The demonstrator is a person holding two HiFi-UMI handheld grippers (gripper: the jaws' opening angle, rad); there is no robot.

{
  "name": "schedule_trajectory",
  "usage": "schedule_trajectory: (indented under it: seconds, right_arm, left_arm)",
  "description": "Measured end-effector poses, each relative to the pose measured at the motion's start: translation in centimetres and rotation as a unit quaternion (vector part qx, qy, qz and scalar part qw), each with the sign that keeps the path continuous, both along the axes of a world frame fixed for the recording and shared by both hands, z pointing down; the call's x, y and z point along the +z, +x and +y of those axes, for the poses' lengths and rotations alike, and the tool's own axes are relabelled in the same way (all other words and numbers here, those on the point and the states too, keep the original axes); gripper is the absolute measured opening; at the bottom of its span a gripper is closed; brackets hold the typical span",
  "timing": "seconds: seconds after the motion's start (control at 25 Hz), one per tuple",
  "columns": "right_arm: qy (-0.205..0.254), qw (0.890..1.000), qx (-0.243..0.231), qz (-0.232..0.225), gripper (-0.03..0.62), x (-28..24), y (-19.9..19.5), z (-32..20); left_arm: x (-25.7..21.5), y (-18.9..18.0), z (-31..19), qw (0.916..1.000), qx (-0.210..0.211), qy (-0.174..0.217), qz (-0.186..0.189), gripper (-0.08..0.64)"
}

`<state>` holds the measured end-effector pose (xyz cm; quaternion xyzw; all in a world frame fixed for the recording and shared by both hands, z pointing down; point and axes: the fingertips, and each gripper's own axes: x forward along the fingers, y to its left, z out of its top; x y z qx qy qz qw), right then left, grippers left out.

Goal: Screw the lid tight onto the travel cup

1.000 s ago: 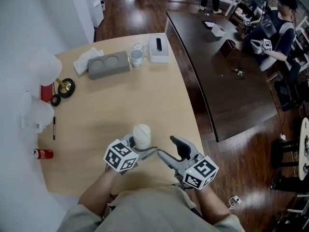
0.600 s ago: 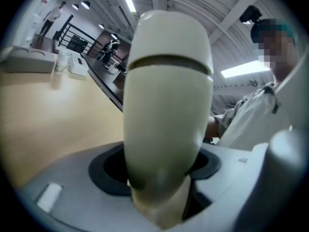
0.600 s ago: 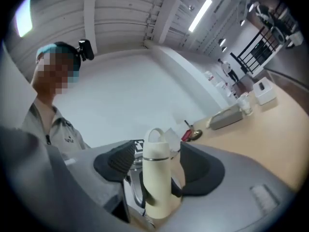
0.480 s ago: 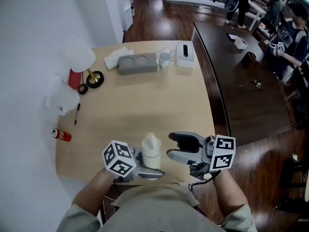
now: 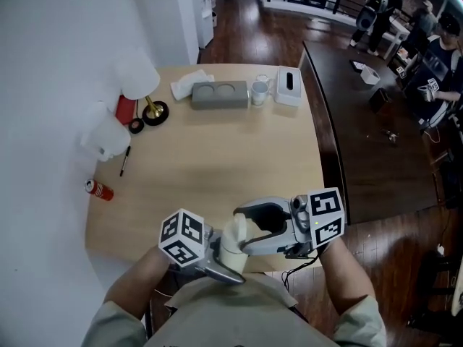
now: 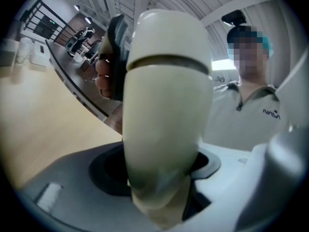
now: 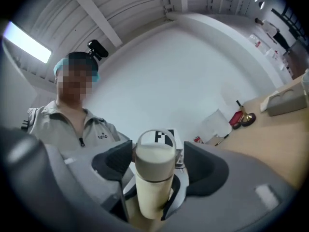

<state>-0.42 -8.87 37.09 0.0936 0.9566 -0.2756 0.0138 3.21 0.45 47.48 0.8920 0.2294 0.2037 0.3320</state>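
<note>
On the left, the left gripper (image 6: 159, 197) has its fingers (image 6: 72, 187) clamped on the lower body of the cream travel cup (image 6: 166, 124), and the cup stands up out of them, tilted a touch. Its lid (image 7: 154, 153) sits on top, well above those fingers, with a seam line showing under it. Over to the right, the right gripper (image 7: 157, 161) reaches in level with the lid. Its fingers (image 7: 203, 166) stand wide on either side of the lid and are opening, with a gap on one side, so there's no squeeze. The pale worktop (image 5: 217, 150) stretches away beyond both pairs of fingers.
</note>
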Motion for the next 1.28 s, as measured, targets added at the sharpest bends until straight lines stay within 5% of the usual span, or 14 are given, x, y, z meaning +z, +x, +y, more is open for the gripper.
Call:
schedule_trajectory:
  seconds: [0.16, 0.28, 0.48, 0.6, 0.76, 0.92, 1.0, 1.12, 1.28]
  right_arm:
    - [0.004, 1.0, -0.028, -0.001, 0.325, 0.0, -0.5, 1.6]
    - [0.003, 1.0, -0.006, 0.001, 0.293, 0.0, -0.2, 1.3]
    - [0.007, 0.991, 0.121, 0.054, 0.291, 1.5, 0.8, -2.0]
    - [-0.008, 0.973, 0.214, 0.086, 0.29, 2.8, 1.5, -4.1]
    - [-0.035, 0.943, 0.312, 0.111, 0.29, 4.5, 2.3, -6.0]
    - [-0.058, 0.905, 0.393, 0.15, 0.29, 6.8, 2.7, -7.4]
    - [-0.068, 0.887, 0.425, 0.167, 0.29, 7.9, 2.8, -7.8]
    - [-0.079, 0.874, 0.447, 0.175, 0.29, 9.0, 2.7, -8.3]
    - [-0.082, 0.891, 0.419, 0.154, 0.291, 8.5, 2.0, -7.9]
  left_arm:
    - [-0.3, 0.5, 0.9, 0.9997, 0.024, 0.006, 0.001, 0.327]
    - [-0.1, 1.0, 0.3, 0.9999, 0.009, 0.014, -0.004, 0.327]
    - [2.1, 1.5, -4.3, 0.9892, -0.117, 0.059, -0.065, 0.325]
    - [3.7, 1.6, -7.2, 0.9647, -0.213, 0.102, -0.117, 0.324]
    - [5.1, 1.5, -10.1, 0.9216, -0.319, 0.148, -0.164, 0.324]
    - [7.7, 1.0, -11.9, 0.8779, -0.388, 0.19, -0.207, 0.322]
    - [8.8, 0.8, -12.6, 0.863, -0.406, 0.201, -0.223, 0.321]
    - [9.6, 0.7, -12.5, 0.8679, -0.404, 0.181, -0.225, 0.321]
    - [9.0, 0.7, -11.1, 0.9049, -0.357, 0.119, -0.199, 0.319]
